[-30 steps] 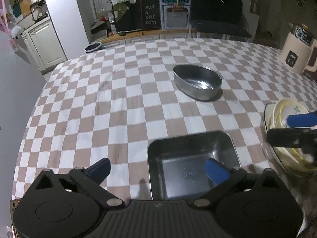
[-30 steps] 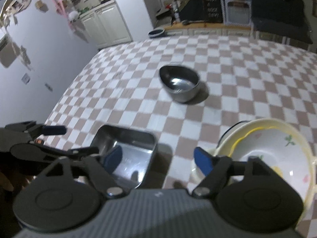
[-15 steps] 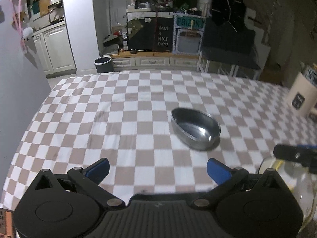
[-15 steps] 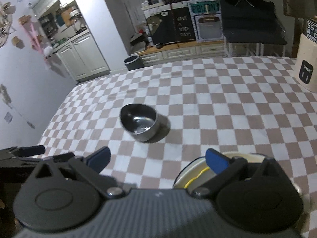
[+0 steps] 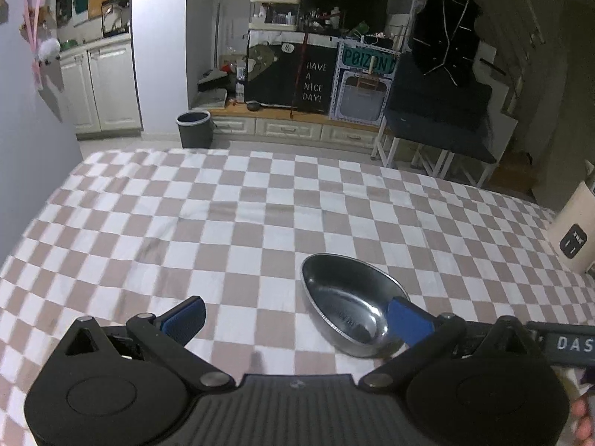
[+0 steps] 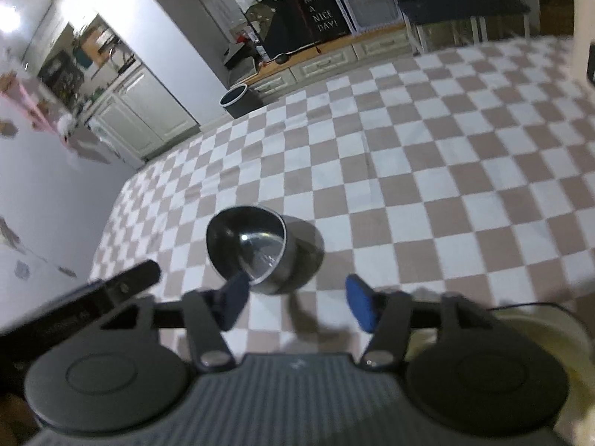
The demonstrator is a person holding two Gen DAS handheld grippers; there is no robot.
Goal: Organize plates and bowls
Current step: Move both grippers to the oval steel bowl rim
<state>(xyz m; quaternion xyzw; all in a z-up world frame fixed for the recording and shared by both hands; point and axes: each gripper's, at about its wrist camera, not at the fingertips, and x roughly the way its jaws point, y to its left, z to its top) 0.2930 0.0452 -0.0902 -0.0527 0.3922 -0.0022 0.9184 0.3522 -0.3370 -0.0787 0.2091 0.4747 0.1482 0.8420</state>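
Steel bowl (image 5: 349, 312) lies just ahead of open left tool (image 5: 297, 319).

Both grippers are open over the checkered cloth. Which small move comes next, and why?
Probably ease the right gripper forward and down onto the metal bowl. It sits alone on the cloth, just ahead of the open fingers, which hold nothing.

One steel bowl (image 5: 349, 312) is seen ahead of the fingers, one cream bowl (image 6: 550, 334) beside the right tool, one bin (image 5: 195, 129) and one cream appliance (image 5: 574, 238) beyond.
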